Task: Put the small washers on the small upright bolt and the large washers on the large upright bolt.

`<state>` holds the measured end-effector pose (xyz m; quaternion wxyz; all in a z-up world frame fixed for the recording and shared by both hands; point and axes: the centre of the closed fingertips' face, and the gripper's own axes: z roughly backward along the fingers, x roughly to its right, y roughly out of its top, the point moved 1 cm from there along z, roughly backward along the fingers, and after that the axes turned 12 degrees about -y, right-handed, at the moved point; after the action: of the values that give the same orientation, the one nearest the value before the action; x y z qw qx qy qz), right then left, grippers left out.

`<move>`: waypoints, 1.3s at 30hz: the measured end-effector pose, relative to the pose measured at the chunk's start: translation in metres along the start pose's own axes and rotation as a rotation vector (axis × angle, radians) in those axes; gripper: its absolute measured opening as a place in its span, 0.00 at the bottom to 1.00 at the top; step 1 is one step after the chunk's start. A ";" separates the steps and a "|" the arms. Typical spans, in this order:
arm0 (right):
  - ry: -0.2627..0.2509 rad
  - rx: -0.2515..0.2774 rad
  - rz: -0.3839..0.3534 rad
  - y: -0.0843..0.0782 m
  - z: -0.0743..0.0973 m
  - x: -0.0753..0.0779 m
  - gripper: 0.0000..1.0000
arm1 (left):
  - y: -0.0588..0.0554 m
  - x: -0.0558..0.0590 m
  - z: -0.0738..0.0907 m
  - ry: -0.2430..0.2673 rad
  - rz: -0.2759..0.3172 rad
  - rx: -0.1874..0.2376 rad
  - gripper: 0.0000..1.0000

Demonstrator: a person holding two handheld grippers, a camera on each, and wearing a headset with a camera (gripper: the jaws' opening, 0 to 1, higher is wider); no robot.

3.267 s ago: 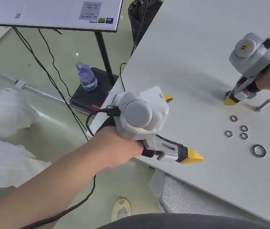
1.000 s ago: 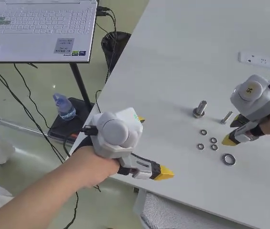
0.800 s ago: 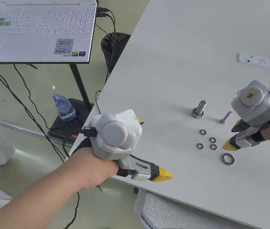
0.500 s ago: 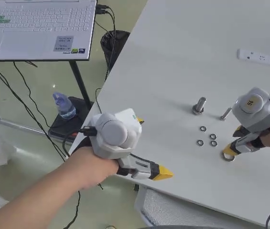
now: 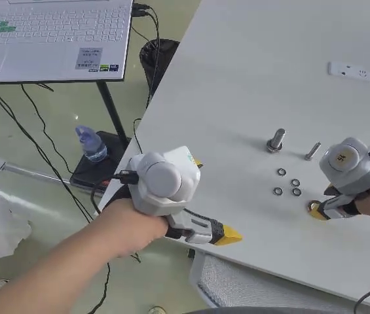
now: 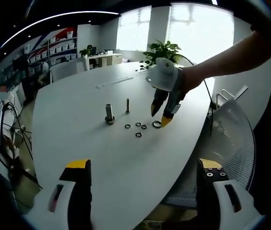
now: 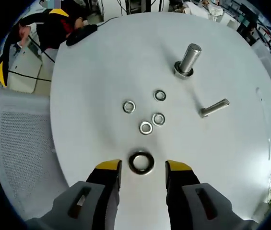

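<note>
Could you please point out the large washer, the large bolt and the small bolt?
large washer (image 7: 131, 163), right gripper view, ring's left side
large bolt (image 7: 189, 58), right gripper view, mid shaft
small bolt (image 7: 215, 107), right gripper view, mid shaft

The right tool (image 5: 315, 210) rested tip-down on the desk (image 5: 237, 78) just beside four small washers (image 5: 281, 172). Beyond them a large bolt (image 5: 276, 140) stood upright and a small bolt (image 5: 312, 151) lay flat.

We see a white table (image 5: 237, 78) and silver-grey metal: 4 small washers (image 7: 146, 127), 1 large washer (image 7: 141, 162), the large bolt (image 7: 189, 58) and the small bolt (image 7: 215, 107). Our left gripper (image 6: 143, 165) and right gripper (image 7: 143, 167) are pale grey, black near the jaws, yellow at the tips.
</note>
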<state>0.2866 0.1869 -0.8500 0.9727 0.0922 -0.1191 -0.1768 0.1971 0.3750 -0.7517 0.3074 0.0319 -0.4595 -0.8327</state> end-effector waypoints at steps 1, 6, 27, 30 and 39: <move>-0.001 -0.001 -0.006 -0.001 -0.002 0.000 0.38 | 0.000 0.000 0.000 -0.001 -0.001 0.000 0.91; -0.008 -0.003 -0.017 -0.006 -0.006 -0.003 0.38 | 0.000 -0.001 0.001 -0.001 -0.001 -0.001 0.90; -0.021 0.007 -0.045 0.000 -0.006 -0.008 0.35 | -0.009 0.005 0.003 -0.004 0.007 -0.009 0.89; -0.022 0.005 -0.050 0.000 -0.006 -0.009 0.34 | -0.009 0.005 0.003 -0.003 0.009 -0.008 0.89; -0.025 -0.001 -0.046 0.003 -0.006 -0.011 0.27 | -0.012 0.007 0.004 0.000 0.009 -0.013 0.88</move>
<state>0.2795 0.1945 -0.8575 0.9668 0.0922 -0.1288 -0.2005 0.1840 0.3783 -0.7575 0.3113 0.0279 -0.4543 -0.8342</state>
